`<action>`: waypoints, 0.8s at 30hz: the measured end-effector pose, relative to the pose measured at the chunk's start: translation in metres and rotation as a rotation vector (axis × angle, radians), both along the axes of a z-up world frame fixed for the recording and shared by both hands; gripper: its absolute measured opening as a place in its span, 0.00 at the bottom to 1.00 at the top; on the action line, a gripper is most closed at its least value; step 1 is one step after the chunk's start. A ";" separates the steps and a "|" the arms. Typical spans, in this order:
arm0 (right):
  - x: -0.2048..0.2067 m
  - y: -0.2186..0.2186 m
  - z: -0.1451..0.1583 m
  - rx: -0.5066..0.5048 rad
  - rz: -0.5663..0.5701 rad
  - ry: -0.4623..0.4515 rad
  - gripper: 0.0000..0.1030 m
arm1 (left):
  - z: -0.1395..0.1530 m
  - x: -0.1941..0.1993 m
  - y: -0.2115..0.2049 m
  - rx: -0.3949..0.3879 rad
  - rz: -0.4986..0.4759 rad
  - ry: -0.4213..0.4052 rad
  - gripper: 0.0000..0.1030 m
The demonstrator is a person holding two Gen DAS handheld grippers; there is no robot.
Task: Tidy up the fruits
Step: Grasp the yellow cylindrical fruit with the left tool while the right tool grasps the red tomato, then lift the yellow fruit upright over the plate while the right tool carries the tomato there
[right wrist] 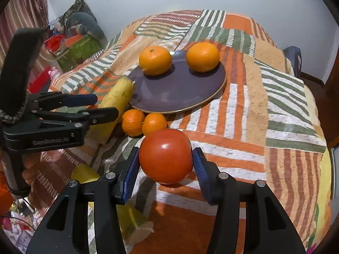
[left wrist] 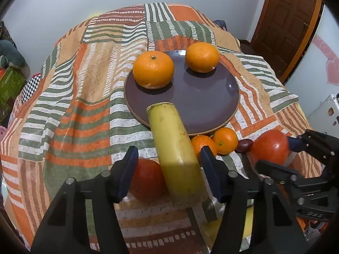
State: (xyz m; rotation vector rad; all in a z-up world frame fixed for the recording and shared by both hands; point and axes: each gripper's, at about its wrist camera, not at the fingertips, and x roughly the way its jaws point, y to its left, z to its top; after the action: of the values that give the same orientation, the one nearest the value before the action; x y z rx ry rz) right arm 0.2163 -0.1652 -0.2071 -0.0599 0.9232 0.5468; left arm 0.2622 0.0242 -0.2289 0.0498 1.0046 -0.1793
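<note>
Between left jaws, banana [left wrist: 173, 148], tip toward plate [left wrist: 211, 97]

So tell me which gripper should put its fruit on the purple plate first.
Right, probably. The right gripper already clamps the red fruit, with bare purple plate ahead. The left gripper only straddles the banana, pads not visibly pressing.
</note>
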 end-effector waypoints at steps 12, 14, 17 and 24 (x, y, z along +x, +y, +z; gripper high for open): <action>0.003 -0.008 0.002 0.019 -0.021 -0.004 0.46 | -0.004 0.009 0.001 -0.054 0.010 0.041 0.40; 0.004 -0.010 0.003 0.025 -0.028 -0.003 0.46 | -0.002 0.004 0.000 -0.037 0.008 0.031 0.39; 0.004 -0.012 0.005 0.031 -0.034 -0.006 0.46 | 0.002 -0.002 0.000 -0.041 0.005 0.023 0.38; 0.007 -0.015 0.012 0.042 -0.048 -0.020 0.46 | 0.014 -0.011 0.002 -0.058 0.000 -0.002 0.37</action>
State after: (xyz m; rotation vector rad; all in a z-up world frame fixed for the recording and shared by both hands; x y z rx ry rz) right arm 0.2229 -0.1806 -0.1949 -0.0056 0.8908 0.5204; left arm 0.2509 0.0261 -0.2146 -0.0033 0.9972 -0.2084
